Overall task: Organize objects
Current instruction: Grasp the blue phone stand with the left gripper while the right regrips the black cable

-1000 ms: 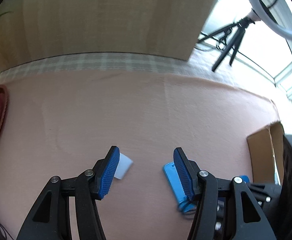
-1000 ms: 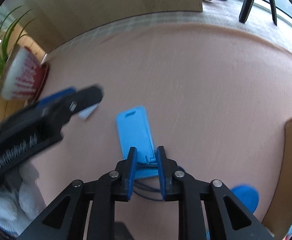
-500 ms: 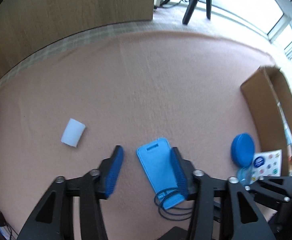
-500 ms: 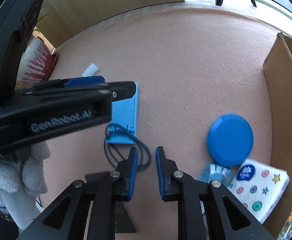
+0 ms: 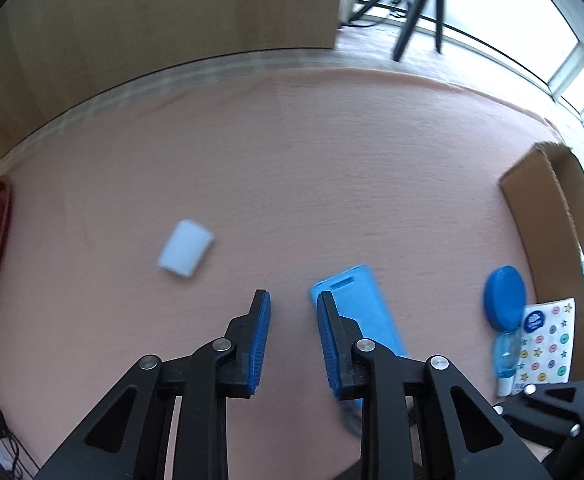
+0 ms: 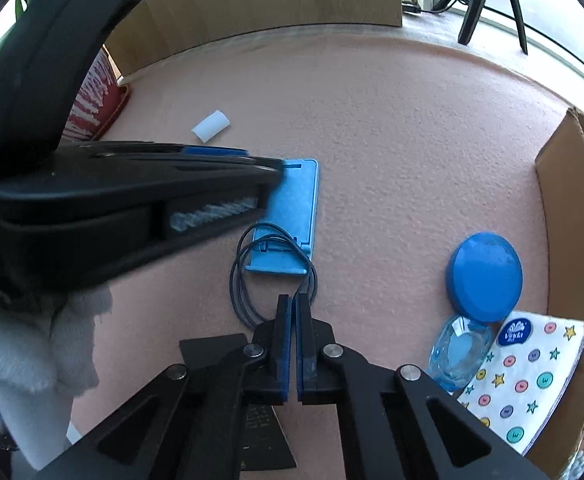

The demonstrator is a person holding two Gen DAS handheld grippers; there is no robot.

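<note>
**Two hand-held grippers over the pink counter**

The left hand-held gripper (image 5: 289, 300) hangs above the counter (image 5: 332, 168), jaws closing with nothing between them — the blue card holder (image 5: 360, 300) lies just beside its right finger. The right hand-held gripper (image 6: 293, 300) is pressed together at the black cord (image 6: 243, 280); whether it pinches the cord I cannot tell. A white block (image 5: 185, 253) lies towards the counter's left edge.

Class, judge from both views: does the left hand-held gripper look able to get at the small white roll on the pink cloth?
Probably yes: the white roll lies alone on bare cloth just beyond the left hand-held gripper, whose empty jaws are closing.
</note>
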